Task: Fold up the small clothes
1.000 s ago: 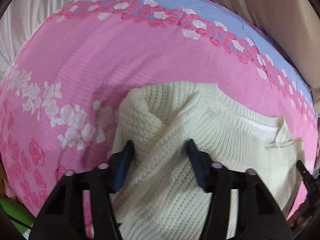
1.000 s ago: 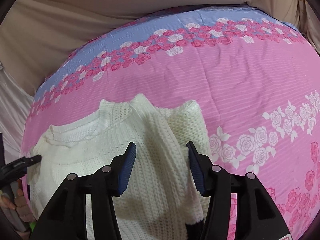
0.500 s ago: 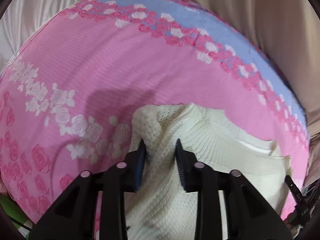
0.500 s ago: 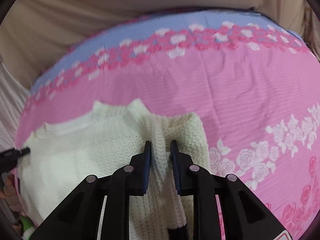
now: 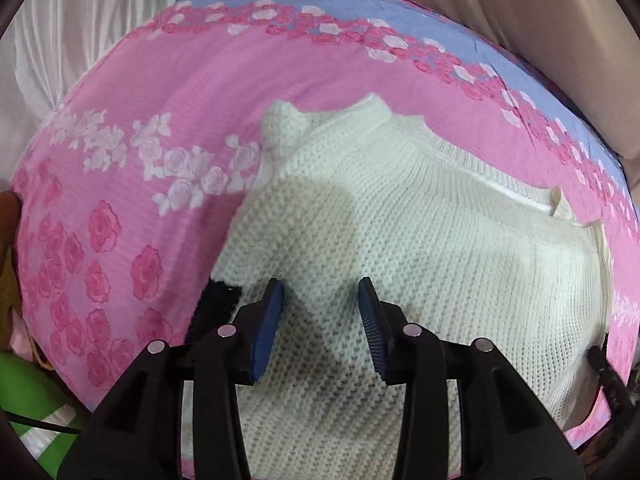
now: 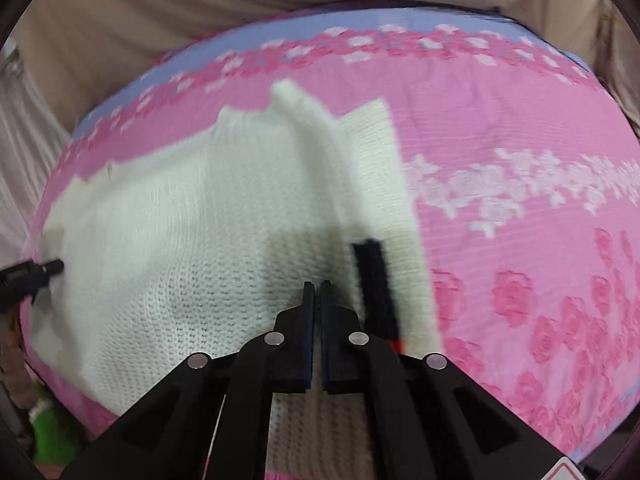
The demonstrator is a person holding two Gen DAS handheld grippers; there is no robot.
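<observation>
A cream knitted sweater (image 5: 420, 240) lies on a pink floral bedsheet (image 5: 120, 140), with a sleeve folded across its body. A black cuff (image 5: 216, 300) shows at its left edge. My left gripper (image 5: 320, 300) is open above the sweater's lower body, holding nothing. In the right wrist view the sweater (image 6: 180, 220) fills the left and centre, with the folded sleeve (image 6: 380, 180) and its black cuff (image 6: 372, 280) to the right. My right gripper (image 6: 316, 284) is shut over the sweater; whether knit is pinched between the pads is unclear.
The sheet (image 6: 520, 140) has a blue band with roses (image 5: 360, 32) along the far edge, backed by beige fabric (image 6: 200, 8). A white curtain (image 5: 60, 40) hangs at far left. The other gripper's tip (image 6: 36, 272) shows at the sweater's left edge.
Both grippers closed on the crossed sleeve half a second ago. Now the left has opened and pulled back; the right stays shut and has drawn back, and more of the sweater shows.
</observation>
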